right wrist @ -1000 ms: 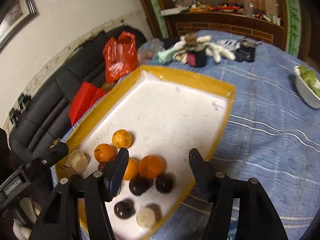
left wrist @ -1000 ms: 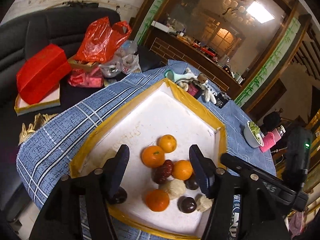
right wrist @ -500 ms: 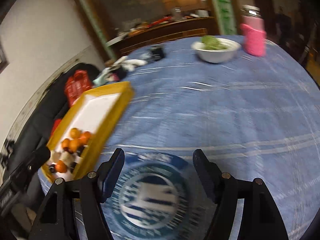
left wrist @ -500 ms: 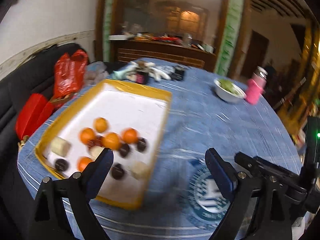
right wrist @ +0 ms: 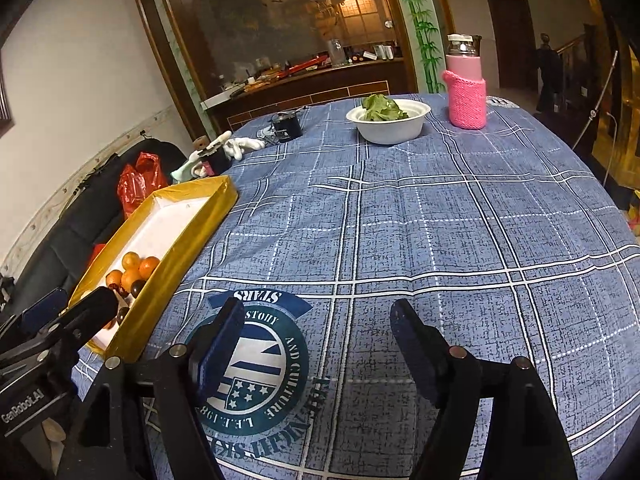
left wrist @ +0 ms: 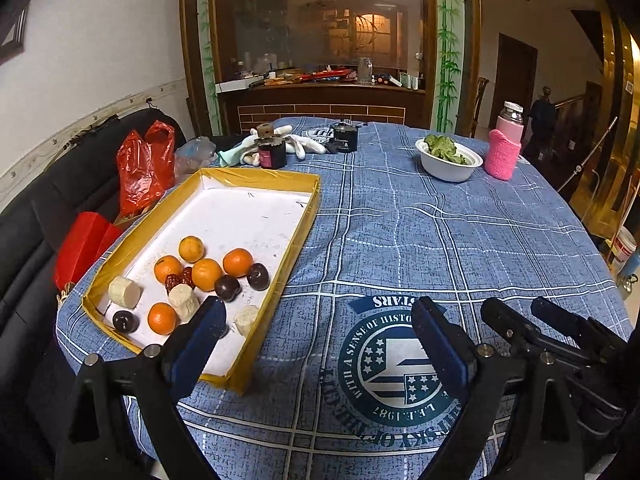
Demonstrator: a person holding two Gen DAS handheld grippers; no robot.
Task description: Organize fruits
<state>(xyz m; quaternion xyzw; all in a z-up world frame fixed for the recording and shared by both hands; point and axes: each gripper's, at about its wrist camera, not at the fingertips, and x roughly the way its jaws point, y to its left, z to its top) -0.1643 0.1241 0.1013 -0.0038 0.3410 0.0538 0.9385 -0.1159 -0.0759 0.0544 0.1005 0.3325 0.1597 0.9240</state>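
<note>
Your left gripper [left wrist: 316, 332] and right gripper [right wrist: 316, 344] hover spread wide and empty above the blue plaid tablecloth [left wrist: 420, 240], while the tangerines [left wrist: 238, 262], dark fruits [left wrist: 258, 276] and pale chunks sit in the yellow-rimmed tray [left wrist: 256, 176] at left.

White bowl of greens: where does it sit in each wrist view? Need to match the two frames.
Left wrist: white bowl of greens sits upper right of centre, just left of the pink-sleeved bottle.
Right wrist: the bowl sits upper centre, again just left of the bottle.
Shared landmark: the round STARS emblem printed on the blue tablecloth near both claws.
</note>
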